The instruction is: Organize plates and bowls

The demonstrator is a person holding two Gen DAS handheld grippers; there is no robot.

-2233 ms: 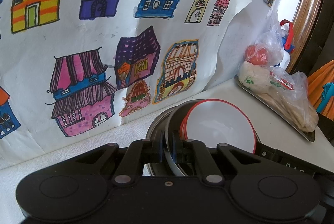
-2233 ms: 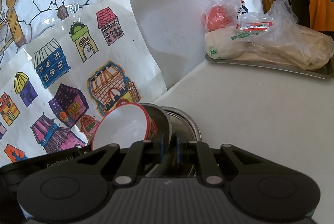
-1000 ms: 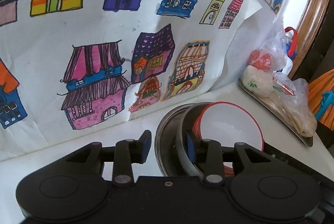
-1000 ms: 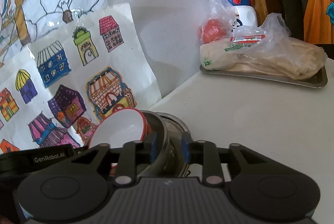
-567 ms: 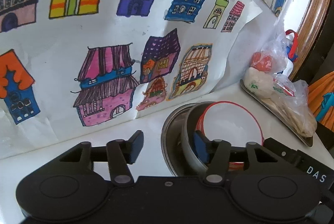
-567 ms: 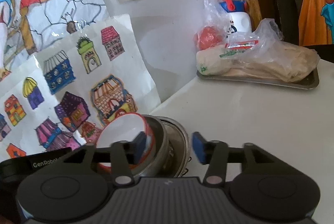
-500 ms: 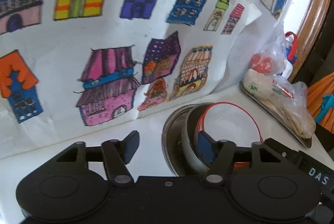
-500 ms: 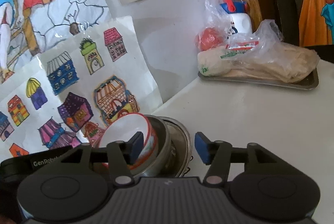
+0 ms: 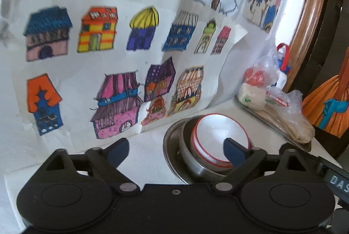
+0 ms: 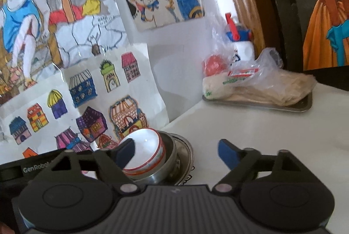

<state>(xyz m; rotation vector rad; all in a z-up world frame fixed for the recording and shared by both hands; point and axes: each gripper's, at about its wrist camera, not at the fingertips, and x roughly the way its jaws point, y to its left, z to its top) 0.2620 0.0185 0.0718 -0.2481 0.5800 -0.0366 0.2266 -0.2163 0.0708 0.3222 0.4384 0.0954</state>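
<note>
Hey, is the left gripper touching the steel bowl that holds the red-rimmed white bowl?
Apart. In the left wrist view the left gripper has nothing between its opening jaws; the steel bowl sits beyond them.

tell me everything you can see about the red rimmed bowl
The red rimmed bowl is white inside, glossy like ceramic or melamine, with red bands around its rim and outer wall. It appears to be more than one bowl nested. It sits upright, slightly tilted, inside a steel bowl, which rests on a steel plate on the white table. No gripper fingers touch it.
</note>
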